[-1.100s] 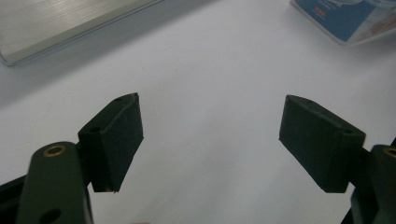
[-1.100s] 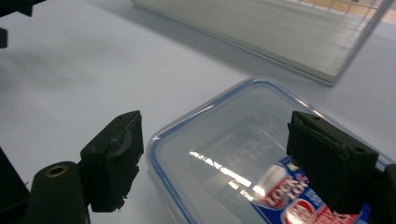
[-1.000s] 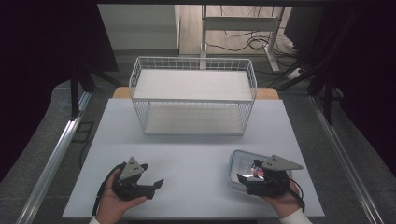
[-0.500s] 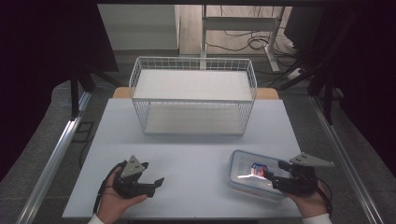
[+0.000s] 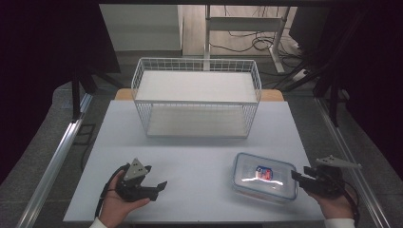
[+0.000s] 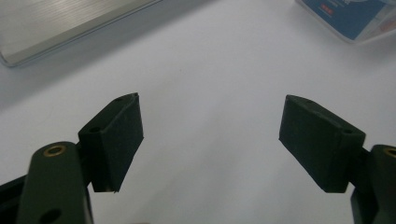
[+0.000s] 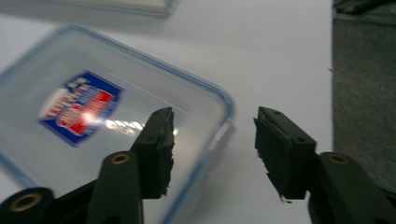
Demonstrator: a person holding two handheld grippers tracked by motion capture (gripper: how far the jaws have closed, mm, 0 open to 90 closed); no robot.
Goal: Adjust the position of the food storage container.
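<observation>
Plastic container with a blue-rimmed clear lid and a red-and-blue label lies flat on the white table, at about 5 o'clock from the table's middle. Right gripper is at its 3 o'clock edge, jaws apart and holding nothing. Left gripper, at 7 o'clock, has its jaws wide apart over bare table. White wire basket stands at 12 o'clock.

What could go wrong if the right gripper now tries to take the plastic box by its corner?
1. The right gripper sits at the corner of the clear lidded box, so a corner grip may let it twist or slip.
2. The box lies near the front edge of the table; a push could send it off.
3. The wire basket has tall walls the box might catch on.
</observation>
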